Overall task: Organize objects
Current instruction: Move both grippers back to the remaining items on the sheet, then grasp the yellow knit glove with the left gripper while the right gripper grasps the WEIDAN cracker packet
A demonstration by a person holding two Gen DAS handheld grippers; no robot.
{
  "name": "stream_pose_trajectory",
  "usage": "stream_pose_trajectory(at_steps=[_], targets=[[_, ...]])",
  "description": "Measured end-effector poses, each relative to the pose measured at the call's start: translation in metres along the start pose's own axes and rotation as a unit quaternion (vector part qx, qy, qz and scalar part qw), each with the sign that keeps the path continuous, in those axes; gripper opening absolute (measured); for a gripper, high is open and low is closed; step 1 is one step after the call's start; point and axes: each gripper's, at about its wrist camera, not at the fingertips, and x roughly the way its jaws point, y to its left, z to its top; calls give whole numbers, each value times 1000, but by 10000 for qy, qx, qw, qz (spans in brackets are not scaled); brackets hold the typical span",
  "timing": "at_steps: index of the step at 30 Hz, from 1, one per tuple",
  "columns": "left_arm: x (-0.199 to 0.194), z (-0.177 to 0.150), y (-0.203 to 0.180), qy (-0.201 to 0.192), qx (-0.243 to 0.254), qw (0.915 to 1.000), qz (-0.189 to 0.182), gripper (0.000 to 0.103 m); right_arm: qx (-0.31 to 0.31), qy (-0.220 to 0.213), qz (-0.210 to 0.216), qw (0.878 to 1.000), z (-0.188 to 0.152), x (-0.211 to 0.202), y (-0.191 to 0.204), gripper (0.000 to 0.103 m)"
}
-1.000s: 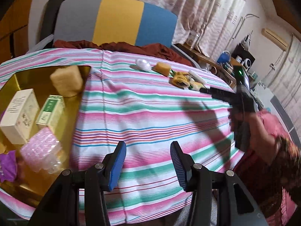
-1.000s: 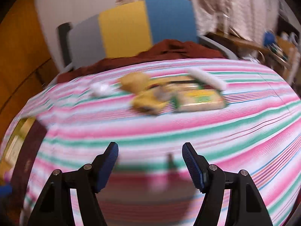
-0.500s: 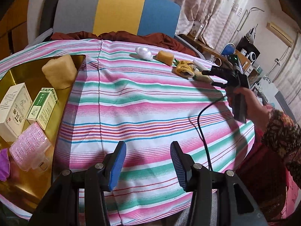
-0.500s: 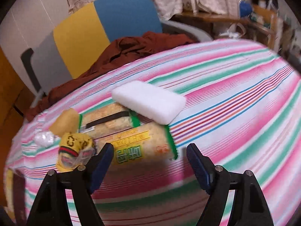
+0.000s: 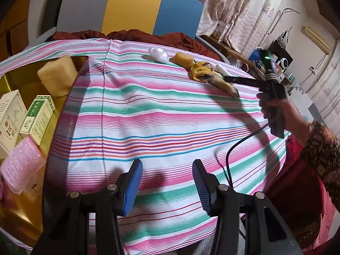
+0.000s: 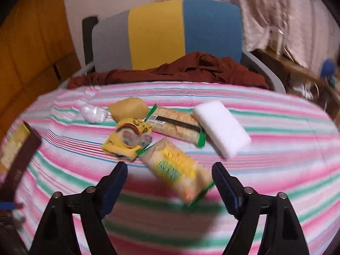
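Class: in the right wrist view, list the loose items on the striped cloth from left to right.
White crumpled wad → yellow pouch → yellow-green snack packet → white sponge block.

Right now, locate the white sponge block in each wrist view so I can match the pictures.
Left wrist view: white sponge block sits far, upper right of centre, mostly hidden behind the yellow packet.
Right wrist view: it lies right of centre, touching the end of a cracker pack.
Shared landmark: the grey, yellow and blue chair back behind the table.
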Motion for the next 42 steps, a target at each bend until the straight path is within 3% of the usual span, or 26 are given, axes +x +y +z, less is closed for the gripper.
stream_pose_trajectory(at_steps=[4,12,18,20,23,26,29,32,33,35,40,41,42], targets=[[-4,3,6,-46,-90,9999,97,49,35,665,13,9978,8,36,-7,79],[11,25,-4,-9,-146,9998,-120,49,215,228,-170,9994,-16,27,-1,57],[45,71,-35,-31,6,9994,-337,49,1042,-171,-215,9942,-46,6,4,49],[62,90,-44,29,17,9994,-344,49,1284,-294,-410,9904,-52,-1,3,49],[94,119,-59,142,-27,9994,-327,49,1728,-375,-1062,9785,-59,-7,-8,48],[121,140,-77,140,260,9994,-199,50,2143,-471,-1311,9668,-67,-12,-19,49],[152,159,-96,202,407,9989,-119,56,2148,-488,-1323,9664,-67,-11,-18,49],[170,175,-109,63,482,9988,-49,83,2130,-482,-1337,9667,-67,-10,-17,49],[173,180,-111,20,476,9989,19,84,2130,-486,-1334,9667,-68,-11,-18,49],[182,189,-116,-73,507,9987,7,84,2139,-471,-1314,9668,-67,-9,-18,50],[216,199,-110,213,295,9989,283,82,2097,-441,-1373,9671,-69,-7,-19,51],[221,198,-107,286,251,9987,325,75,2077,-433,-1397,9672,-69,-6,-18,51],[224,195,-104,315,243,9988,271,57,2060,-426,-1419,9673,-69,-6,-17,51]])
